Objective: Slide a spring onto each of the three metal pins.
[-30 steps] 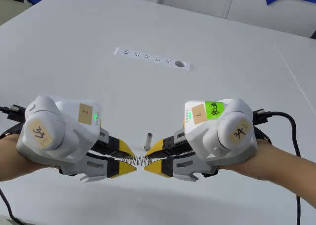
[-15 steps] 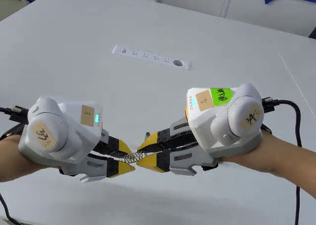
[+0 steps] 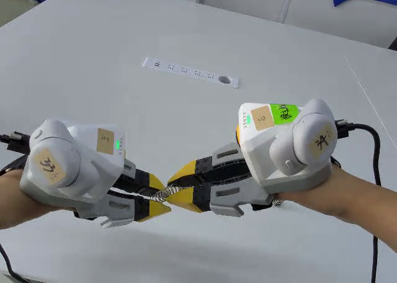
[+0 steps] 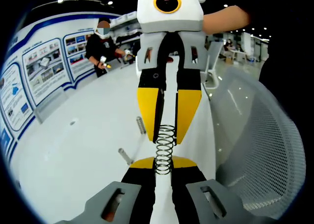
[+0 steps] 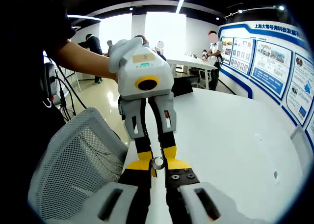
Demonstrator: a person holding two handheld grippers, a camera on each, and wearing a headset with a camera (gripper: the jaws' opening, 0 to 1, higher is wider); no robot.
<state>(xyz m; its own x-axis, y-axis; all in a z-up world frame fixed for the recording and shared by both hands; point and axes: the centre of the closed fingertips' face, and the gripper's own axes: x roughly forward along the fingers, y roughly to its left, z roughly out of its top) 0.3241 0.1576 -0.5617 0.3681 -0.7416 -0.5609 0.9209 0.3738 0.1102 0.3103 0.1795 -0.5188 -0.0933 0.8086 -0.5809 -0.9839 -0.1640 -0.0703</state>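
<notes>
right gripper [image 3: 169,191] raised and pushed closer to left gripper [image 3: 162,198], fingers nearly meeting, spring [image 3: 159,196] between them showing shorter

We cannot make out the spring [image 3: 159,195] ends, buried between the left gripper [image 3: 162,199] and right gripper [image 3: 171,190] tips.

left gripper [image 3: 158,203], right gripper [image 3: 175,190]: white housings, yellow-tipped black jaws, tan labels [image 3: 105,141] handwritten; green sticker [image 3: 286,114] stuck on right; black cables [image 3: 373,171] attached.
</notes>
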